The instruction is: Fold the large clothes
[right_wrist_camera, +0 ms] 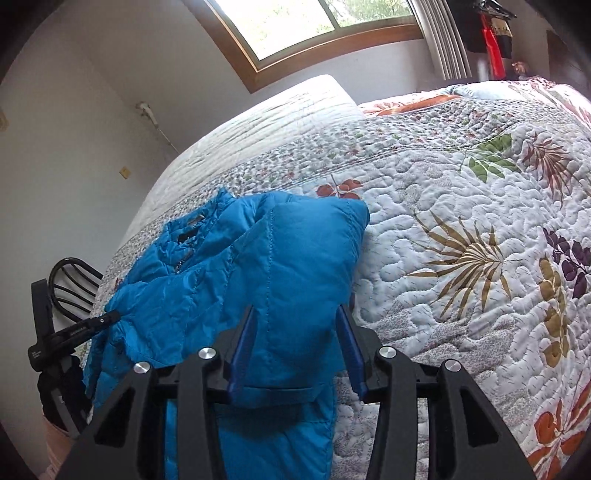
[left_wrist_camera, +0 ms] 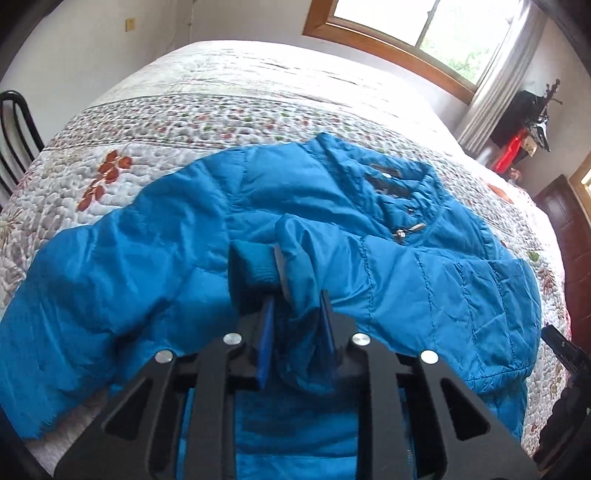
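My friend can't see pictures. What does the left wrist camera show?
The left hand-held gripper pinches a sleeve of a blue puffy jacket spread on a flowery quilt. A window is behind the bed.

A floral quilt [right_wrist_camera: 461,206] covers the bed — white stitching scattered with rust, green, tan and purple leaves, and a band of small speckled print running across it. Behind the bed a wood-framed window [left_wrist_camera: 402,33] lets in bright daylight, with a pale curtain [left_wrist_camera: 498,85] hanging at its side. A dark bentwood chair [left_wrist_camera: 14,136] stands against the white wall — and something red [left_wrist_camera: 511,155] hangs in the far corner.
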